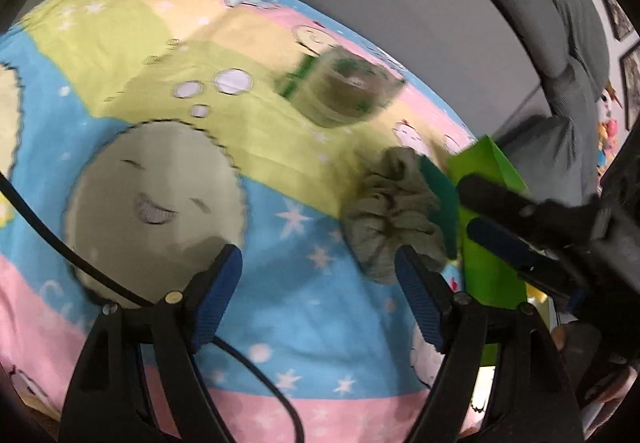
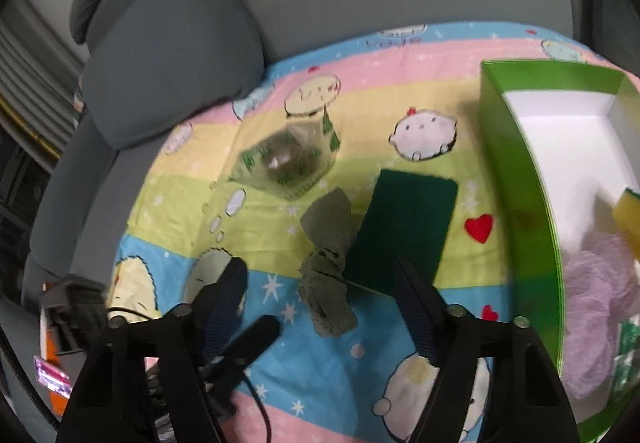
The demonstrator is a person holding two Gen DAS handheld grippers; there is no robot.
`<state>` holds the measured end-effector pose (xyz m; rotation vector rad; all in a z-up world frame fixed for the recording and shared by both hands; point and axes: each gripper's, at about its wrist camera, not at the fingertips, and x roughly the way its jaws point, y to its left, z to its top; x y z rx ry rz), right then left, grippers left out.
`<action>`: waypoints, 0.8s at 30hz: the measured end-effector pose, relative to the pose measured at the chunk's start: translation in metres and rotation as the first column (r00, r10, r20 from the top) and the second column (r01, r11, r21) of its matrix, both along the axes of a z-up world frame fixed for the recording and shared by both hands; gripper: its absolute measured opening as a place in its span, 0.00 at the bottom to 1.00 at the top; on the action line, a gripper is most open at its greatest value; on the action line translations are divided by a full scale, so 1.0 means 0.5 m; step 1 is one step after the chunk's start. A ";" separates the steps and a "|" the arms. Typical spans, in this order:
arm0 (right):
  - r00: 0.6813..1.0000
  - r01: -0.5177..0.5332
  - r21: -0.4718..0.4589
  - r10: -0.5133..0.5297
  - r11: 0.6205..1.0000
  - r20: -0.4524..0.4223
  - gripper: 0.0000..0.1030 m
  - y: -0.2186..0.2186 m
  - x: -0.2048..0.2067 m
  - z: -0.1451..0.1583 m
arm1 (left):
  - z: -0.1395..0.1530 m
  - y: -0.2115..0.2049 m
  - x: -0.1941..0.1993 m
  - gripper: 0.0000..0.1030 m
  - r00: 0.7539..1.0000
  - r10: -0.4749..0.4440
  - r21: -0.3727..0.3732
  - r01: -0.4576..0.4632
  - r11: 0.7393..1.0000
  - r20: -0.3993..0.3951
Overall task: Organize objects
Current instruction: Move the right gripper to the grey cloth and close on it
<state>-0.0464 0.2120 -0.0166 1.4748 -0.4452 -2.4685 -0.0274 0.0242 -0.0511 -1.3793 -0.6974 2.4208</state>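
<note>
A crumpled grey-green cloth (image 2: 326, 275) lies on the cartoon-print sheet (image 2: 280, 383), touching the left edge of a dark green scouring pad (image 2: 404, 223). Behind them rests a clear packet with green print (image 2: 286, 159). My right gripper (image 2: 320, 287) hovers open above the cloth, which shows between its fingers without being pressed. In the left wrist view the cloth (image 1: 390, 219) sits just past the right fingertip of my open left gripper (image 1: 318, 263), with the packet (image 1: 344, 87) farther back. Nothing is in the left jaws. The right gripper's black fingers (image 1: 520, 211) reach in from the right.
A green box with a white inside (image 2: 516, 147) stands at the right, holding a lilac fluffy thing (image 2: 592, 303) and a yellow sponge (image 2: 628, 219). In the left wrist view the box (image 1: 488, 179) is behind the pad. Grey sofa cushions (image 2: 172, 55) rise behind the sheet. Black cables trail near both grippers.
</note>
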 end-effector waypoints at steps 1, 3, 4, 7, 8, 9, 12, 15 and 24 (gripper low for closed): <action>1.000 -0.007 0.012 0.007 1.000 0.016 0.67 -0.007 -0.006 -0.011 | 0.003 -0.013 0.005 0.76 1.000 0.023 -0.014 -0.023 1.000 0.000; 0.999 -0.020 0.033 0.019 0.999 0.034 0.64 -0.017 -0.013 -0.023 | 0.017 -0.033 0.012 0.76 0.998 0.066 -0.051 -0.067 0.996 -0.015; 0.999 -0.029 0.047 0.027 0.998 0.040 0.62 -0.023 -0.016 -0.030 | 0.025 -0.043 0.016 0.76 0.995 0.095 -0.074 -0.097 0.993 -0.028; 0.997 -0.049 0.093 0.043 0.995 0.058 0.53 -0.040 -0.029 -0.050 | 0.053 -0.066 0.036 0.76 0.978 0.190 -0.163 -0.202 0.966 -0.085; 0.997 -0.049 0.099 0.043 0.994 0.060 0.51 -0.043 -0.029 -0.055 | 0.063 -0.076 0.045 0.76 0.967 0.232 -0.196 -0.250 0.948 -0.109; 0.997 -0.049 0.100 0.043 0.994 0.057 0.50 -0.045 -0.030 -0.056 | 0.072 -0.088 0.054 0.76 0.951 0.277 -0.225 -0.302 0.926 -0.133; 0.997 -0.076 0.124 0.072 0.989 0.037 0.31 -0.054 -0.026 -0.055 | 0.100 -0.109 0.074 0.76 0.905 0.358 -0.302 -0.416 0.858 -0.228; 0.996 -0.087 0.147 0.085 0.985 0.024 0.21 -0.057 -0.021 -0.058 | 0.110 -0.112 0.077 0.78 0.881 0.376 -0.370 -0.464 0.805 -0.287; 0.971 -0.222 -0.181 0.235 0.958 0.053 0.17 -0.045 -0.002 -0.050 | 0.008 -0.134 0.022 0.80 0.978 0.210 -0.030 -0.210 0.977 -0.009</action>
